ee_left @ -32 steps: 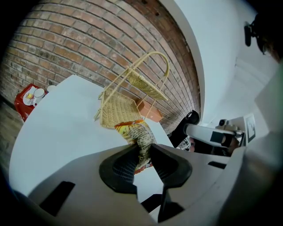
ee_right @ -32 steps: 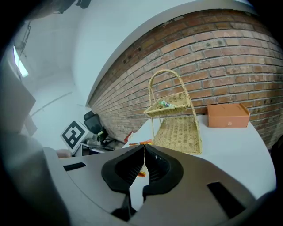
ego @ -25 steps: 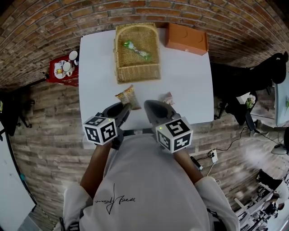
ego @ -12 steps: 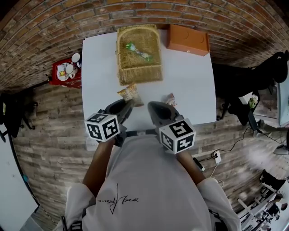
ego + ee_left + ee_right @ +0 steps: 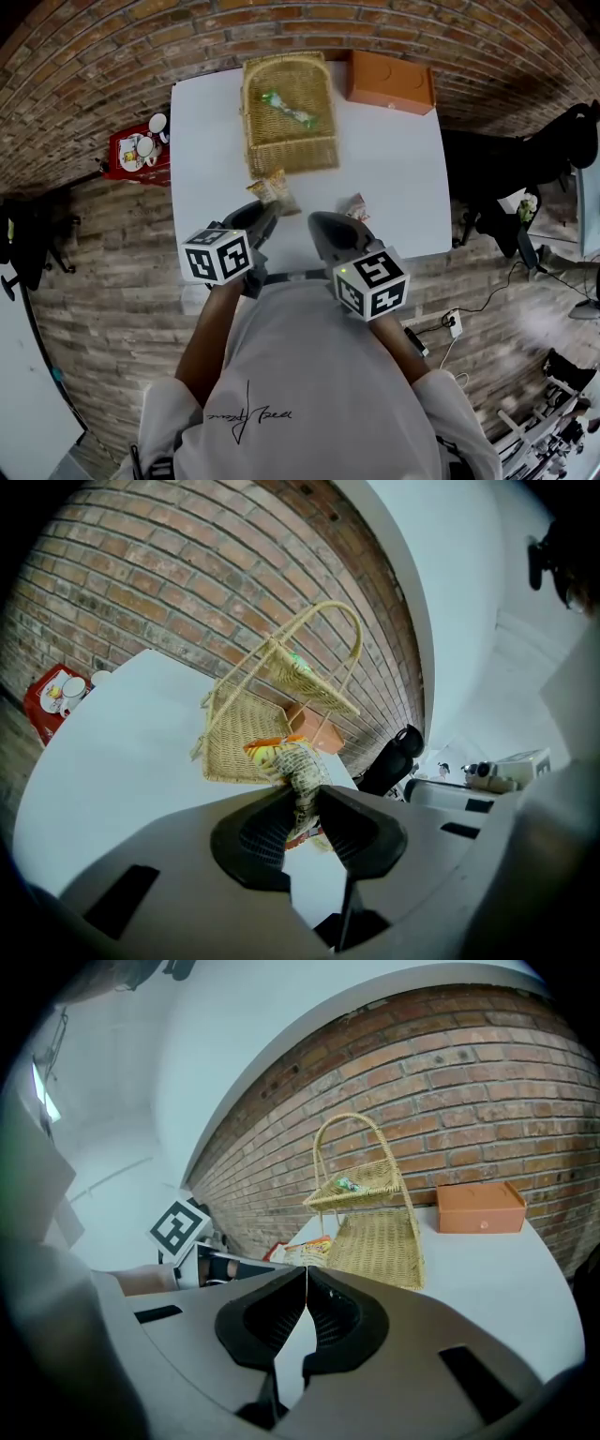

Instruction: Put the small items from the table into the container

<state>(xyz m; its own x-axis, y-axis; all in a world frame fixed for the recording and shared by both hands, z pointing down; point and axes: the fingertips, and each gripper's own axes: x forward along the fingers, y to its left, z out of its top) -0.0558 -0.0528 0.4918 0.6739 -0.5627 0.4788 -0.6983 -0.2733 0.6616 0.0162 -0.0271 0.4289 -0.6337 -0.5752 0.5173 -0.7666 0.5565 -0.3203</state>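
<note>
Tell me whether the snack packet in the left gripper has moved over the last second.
Yes. The snack packet, held by the left gripper, has come closer to the wicker basket's near edge.

I can read no words or numbers anywhere. My left cube (image 5: 217, 255) and right cube (image 5: 372, 281) carry only black-and-white square patterns. The scrawl (image 5: 248, 412) on my shirt (image 5: 319, 366) is illegible, and the snack packet (image 5: 298, 772) print is too small.
</note>
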